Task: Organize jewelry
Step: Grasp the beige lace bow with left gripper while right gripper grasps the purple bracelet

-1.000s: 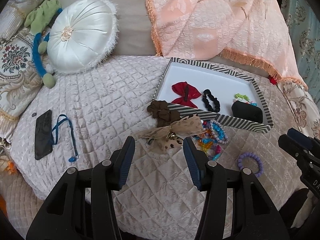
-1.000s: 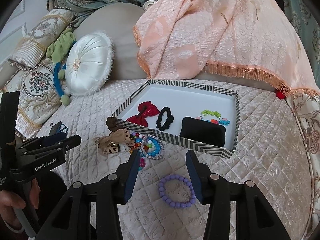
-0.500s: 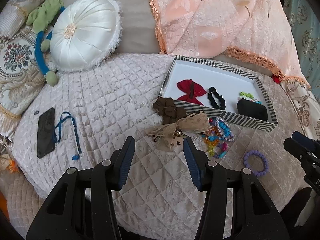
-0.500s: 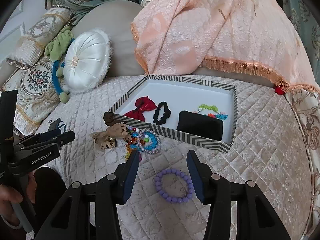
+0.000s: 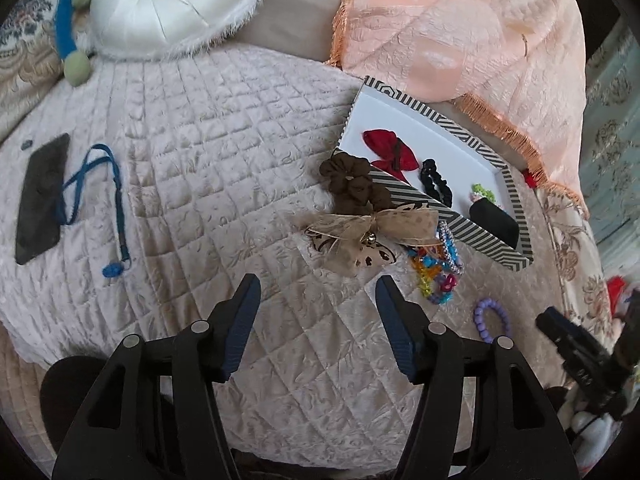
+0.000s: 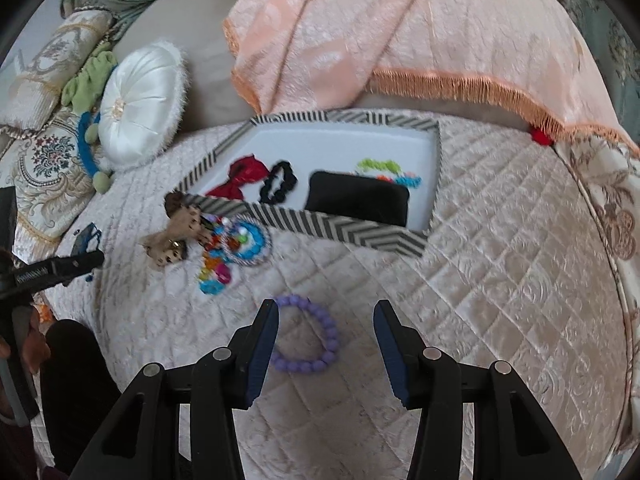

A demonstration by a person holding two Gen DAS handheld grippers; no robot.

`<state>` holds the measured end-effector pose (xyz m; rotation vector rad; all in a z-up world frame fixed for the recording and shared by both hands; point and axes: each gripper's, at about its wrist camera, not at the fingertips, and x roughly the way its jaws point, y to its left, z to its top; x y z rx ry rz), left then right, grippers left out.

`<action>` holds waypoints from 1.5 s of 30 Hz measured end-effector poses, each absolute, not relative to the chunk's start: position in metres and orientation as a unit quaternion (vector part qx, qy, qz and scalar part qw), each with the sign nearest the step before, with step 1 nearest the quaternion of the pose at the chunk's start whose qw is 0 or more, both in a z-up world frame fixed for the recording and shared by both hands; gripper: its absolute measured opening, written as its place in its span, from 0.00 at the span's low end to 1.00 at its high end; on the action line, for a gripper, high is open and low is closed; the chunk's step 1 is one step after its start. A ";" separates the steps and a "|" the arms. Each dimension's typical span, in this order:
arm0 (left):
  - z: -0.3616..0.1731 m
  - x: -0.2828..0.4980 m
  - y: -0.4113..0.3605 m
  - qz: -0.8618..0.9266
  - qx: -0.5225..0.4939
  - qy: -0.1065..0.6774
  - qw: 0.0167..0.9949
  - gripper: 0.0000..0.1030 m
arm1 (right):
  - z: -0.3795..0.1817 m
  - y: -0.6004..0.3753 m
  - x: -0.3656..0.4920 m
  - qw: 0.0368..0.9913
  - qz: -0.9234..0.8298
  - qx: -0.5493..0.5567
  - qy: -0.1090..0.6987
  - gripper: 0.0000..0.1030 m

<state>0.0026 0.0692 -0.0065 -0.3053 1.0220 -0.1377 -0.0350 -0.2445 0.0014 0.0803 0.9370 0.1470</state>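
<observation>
Quilted beige bedspread [image 5: 224,152]; white round cushion [image 5: 172,4]; peach fringed throw [image 6: 420,32]; daylight.

A chevron-striped tray [image 6: 352,232] with a white floor lies flat on the quilted bed, holding a red bow [image 6: 240,176], a black scrunchie [image 6: 278,182], a black pouch [image 6: 358,198] and bright beads [image 6: 384,168] (partly hidden behind the pouch). Outside its near wall, at about eight o'clock, lie a brown scrunchie [image 5: 352,180], a tan bow [image 5: 372,232] and colourful bracelets [image 6: 236,248]. A purple bead bracelet [image 6: 316,336] lies flat, apart, toward six o'clock.
</observation>
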 end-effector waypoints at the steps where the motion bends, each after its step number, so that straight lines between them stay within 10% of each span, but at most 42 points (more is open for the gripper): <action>1: -0.007 0.005 0.069 -0.067 -0.144 0.488 0.858 0.59 | -0.001 -0.245 -0.035 0.887 0.071 0.038 0.454 0.46; 25: -0.049 0.079 0.010 -0.141 -0.018 0.501 0.854 0.67 | -0.047 -0.234 -0.004 0.872 0.087 0.018 0.482 0.46; 30: -0.050 0.076 0.009 -0.144 -0.024 0.503 0.852 0.17 | -0.048 -0.233 -0.005 0.878 0.089 0.003 0.470 0.23; 45: 0.011 0.026 0.032 -0.190 -0.082 0.463 0.862 0.04 | 0.008 -0.234 -0.027 0.902 0.123 0.024 0.413 0.04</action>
